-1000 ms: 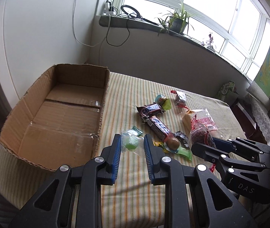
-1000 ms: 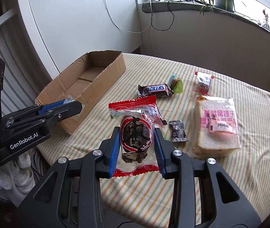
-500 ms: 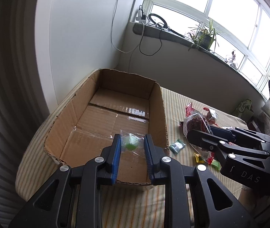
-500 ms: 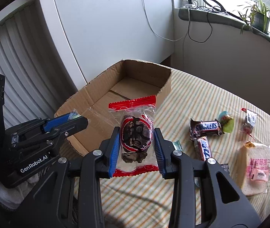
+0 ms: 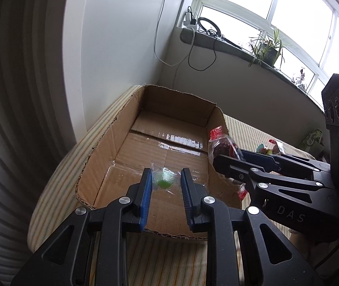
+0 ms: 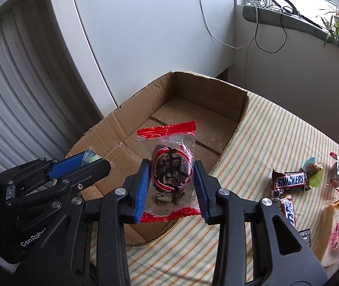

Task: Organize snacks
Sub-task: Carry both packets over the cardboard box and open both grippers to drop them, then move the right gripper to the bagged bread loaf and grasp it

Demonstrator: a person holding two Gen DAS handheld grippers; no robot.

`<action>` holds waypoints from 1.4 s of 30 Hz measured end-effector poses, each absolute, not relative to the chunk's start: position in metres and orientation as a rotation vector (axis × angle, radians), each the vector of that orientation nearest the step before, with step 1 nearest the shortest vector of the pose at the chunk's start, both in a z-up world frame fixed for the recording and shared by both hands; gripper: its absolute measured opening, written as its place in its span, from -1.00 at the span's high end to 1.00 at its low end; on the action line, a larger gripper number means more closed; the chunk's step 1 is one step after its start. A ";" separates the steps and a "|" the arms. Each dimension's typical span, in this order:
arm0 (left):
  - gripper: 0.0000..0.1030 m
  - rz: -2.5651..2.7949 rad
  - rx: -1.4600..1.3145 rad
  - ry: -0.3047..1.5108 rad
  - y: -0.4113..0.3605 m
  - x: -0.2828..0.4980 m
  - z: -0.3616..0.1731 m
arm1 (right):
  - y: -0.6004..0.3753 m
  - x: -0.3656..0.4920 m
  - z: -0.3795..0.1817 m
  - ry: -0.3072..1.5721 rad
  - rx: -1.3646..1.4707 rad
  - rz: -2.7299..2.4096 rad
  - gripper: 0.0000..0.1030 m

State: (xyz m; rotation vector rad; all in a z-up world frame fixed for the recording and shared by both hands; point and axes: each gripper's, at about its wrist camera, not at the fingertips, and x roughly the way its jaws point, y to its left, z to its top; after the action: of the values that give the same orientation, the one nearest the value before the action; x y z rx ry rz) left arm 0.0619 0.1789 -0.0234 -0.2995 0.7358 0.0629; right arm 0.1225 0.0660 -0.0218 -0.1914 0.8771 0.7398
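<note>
— What is held by the left gripper (image 5: 166, 182)?

— A small clear-wrapped green candy (image 5: 163, 178) is pinched between its blue-padded fingers (image 5: 145, 197), which are closed down to the width of the wrapper. The candy is held in the air above the near end of the open brown cardboard box (image 5: 119, 124), whose taped floor is seen bare beneath it.

— And the right gripper (image 6: 172, 186)?

— A clear packet with red crimped ends and a dark snack inside (image 6: 169, 169) is clamped upright between its blue pads, the fingers parted only as far as the packet's width. The packet is carried over the box's near right-hand wall, roughly above the rim; whether it is fully inside the outline cannot be told.

— Where are the two grippers in relation to each other?

— They are seen side by side at the box, the left one just beside the right.

— What is left on the striped tablecloth (image 6: 260, 140)?

— To the right of the box, a brown Snickers bar (image 6: 290, 181) is laid near a second, partly hidden bar (image 6: 288, 208); a round green-and-blue sweet (image 6: 312, 171), a small red-tipped packet (image 6: 336, 171) and a wrapped slice of bread with pink print (image 6: 338, 228) are spread beyond — all well apart from the box.
</note>
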 end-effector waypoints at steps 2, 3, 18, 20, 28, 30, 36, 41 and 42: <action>0.54 0.064 -0.305 0.735 0.180 0.062 -0.024 | 0.067 0.124 -0.022 0.875 -0.187 0.736 -0.03; 0.53 0.063 -0.306 0.737 0.180 0.062 -0.024 | 0.067 0.124 -0.022 0.871 -0.185 0.737 -0.10; 0.53 0.056 -0.314 0.714 0.166 0.052 -0.014 | 0.014 0.118 0.000 0.844 -0.144 0.669 -0.12; 0.53 0.045 -0.307 0.715 0.158 0.052 -0.014 | 0.000 0.117 0.003 0.842 -0.133 0.651 -0.12; 0.09 -0.042 -0.280 0.737 0.111 0.059 -0.016 | -0.075 0.118 0.009 0.844 -0.104 0.551 -0.39; -0.01 -0.075 -0.284 0.742 0.098 0.062 -0.016 | -0.097 0.120 0.008 0.853 -0.097 0.522 -0.40; -0.03 -0.171 -0.258 0.777 0.049 0.077 -0.023 | -0.164 0.125 0.001 0.875 -0.082 0.426 -0.65; -0.03 -0.258 -0.248 0.817 0.007 0.090 -0.030 | -0.211 0.138 -0.009 0.918 -0.051 0.380 -0.65; -0.03 -0.274 -0.247 0.825 -0.001 0.093 -0.032 | -0.218 0.141 -0.012 0.928 -0.039 0.377 -0.65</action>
State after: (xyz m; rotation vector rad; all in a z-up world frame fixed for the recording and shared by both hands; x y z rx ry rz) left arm 0.0932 -0.0011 -0.0317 -0.2467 0.8247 -0.2736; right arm 0.1410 -0.2178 -0.0116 -0.0388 0.9281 0.3772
